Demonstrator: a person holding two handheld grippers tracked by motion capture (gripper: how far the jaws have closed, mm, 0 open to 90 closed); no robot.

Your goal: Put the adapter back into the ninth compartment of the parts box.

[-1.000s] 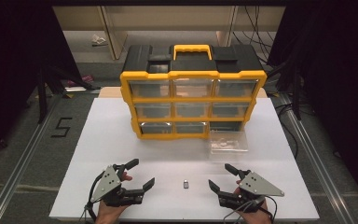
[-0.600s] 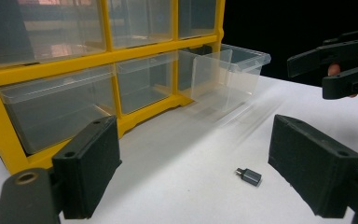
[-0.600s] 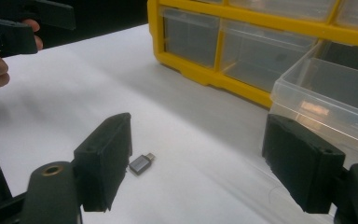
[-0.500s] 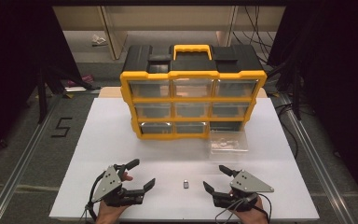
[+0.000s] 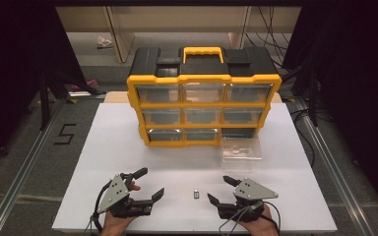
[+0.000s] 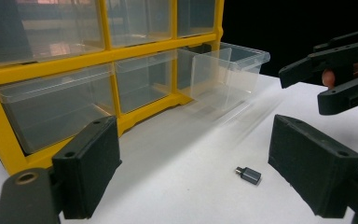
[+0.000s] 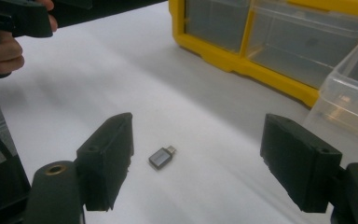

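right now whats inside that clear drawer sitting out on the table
From above, the clear drawer holds a few small pale pieces on its floor, too blurred to identify. In the left gripper view its translucent walls hide the bottom, so the contents can't be made out there.

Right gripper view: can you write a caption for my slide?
Open right gripper aimed at a small grey adapter on the white table, beside the yellow drawer organizer.

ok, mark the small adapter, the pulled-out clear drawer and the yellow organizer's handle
small adapter (image 7: pixel 160 157), right gripper view, on its grey body.
pulled-out clear drawer (image 5: pixel 242 149), high view, on its clear floor.
organizer handle (image 5: pixel 203 49), high view, on the yellow top bar.
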